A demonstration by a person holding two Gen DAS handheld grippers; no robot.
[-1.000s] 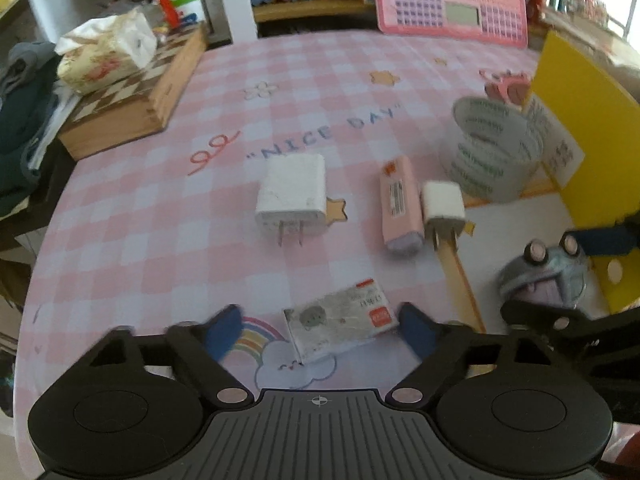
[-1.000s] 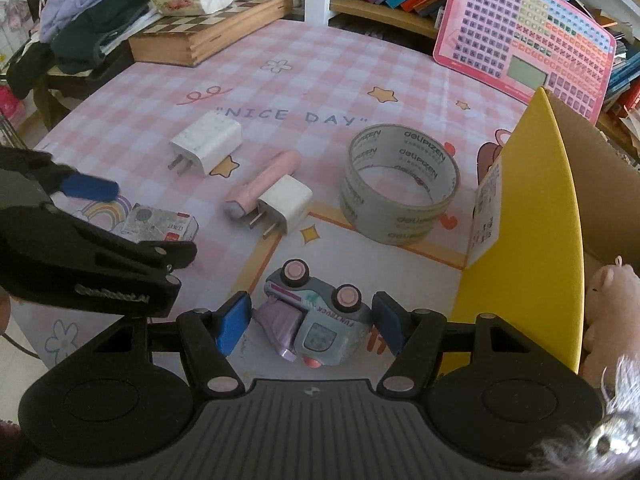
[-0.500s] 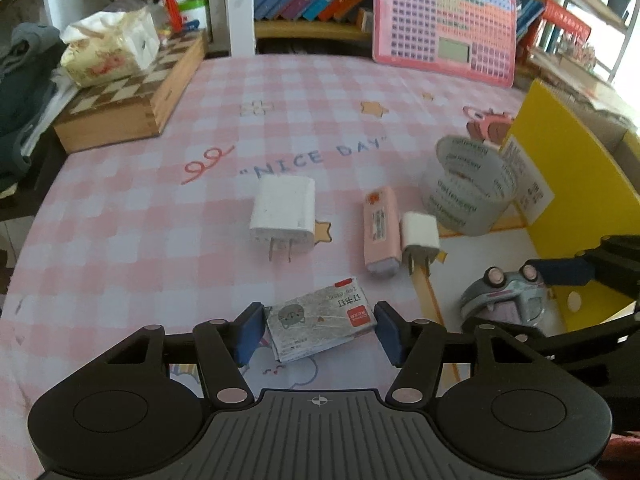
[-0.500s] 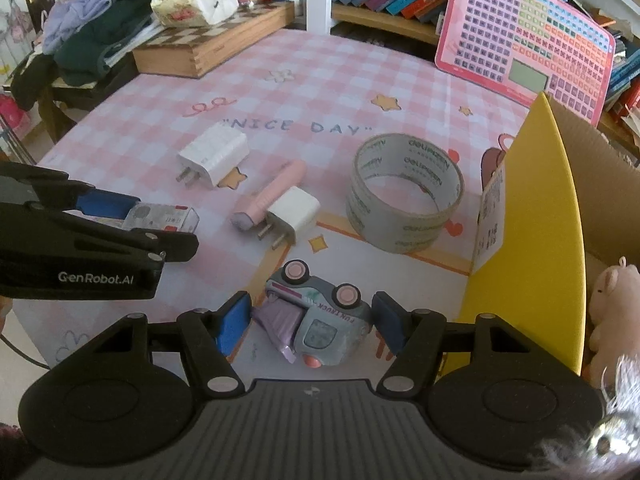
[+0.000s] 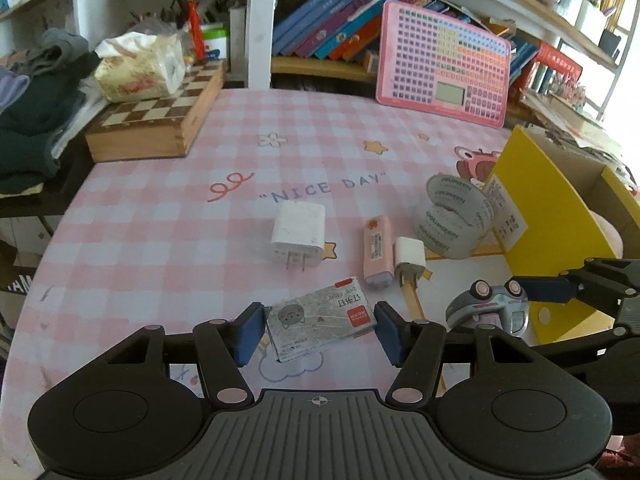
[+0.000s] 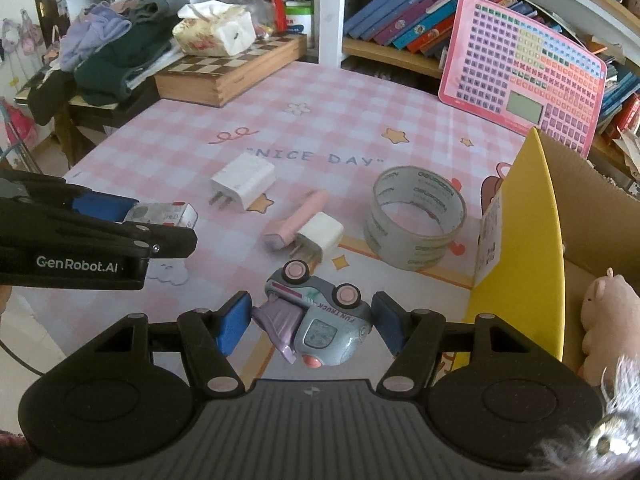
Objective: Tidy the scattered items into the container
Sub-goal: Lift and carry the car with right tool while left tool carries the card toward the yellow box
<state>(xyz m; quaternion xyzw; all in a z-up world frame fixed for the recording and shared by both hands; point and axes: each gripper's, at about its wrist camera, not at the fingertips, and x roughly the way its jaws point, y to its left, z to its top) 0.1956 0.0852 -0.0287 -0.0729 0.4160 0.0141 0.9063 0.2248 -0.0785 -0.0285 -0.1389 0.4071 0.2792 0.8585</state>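
My left gripper [image 5: 318, 330] is shut on a small silver staples box [image 5: 320, 324] with a red label, held just above the pink checked tablecloth [image 5: 160, 240]. My right gripper [image 6: 310, 322] is shut on a grey-blue toy truck [image 6: 320, 320], which is wheels up. The yellow cardboard box [image 6: 532, 240] stands open to the right, with a pink plush toy [image 6: 608, 312] inside. On the cloth lie a large white charger [image 5: 298, 232], a pink tube [image 5: 377, 250], a small white charger [image 5: 409, 258] and a tape roll [image 5: 452, 216].
A wooden chess box [image 5: 156, 124] with a tissue pack [image 5: 140, 66] sits at the back left, beside a pile of clothes [image 6: 108, 56]. A pink learning tablet [image 5: 444, 64] leans against the bookshelf [image 5: 320, 40] at the back.
My left jaws closed from wide open onto the staples box and lifted it slightly. My right gripper rose a little with the toy truck in it.
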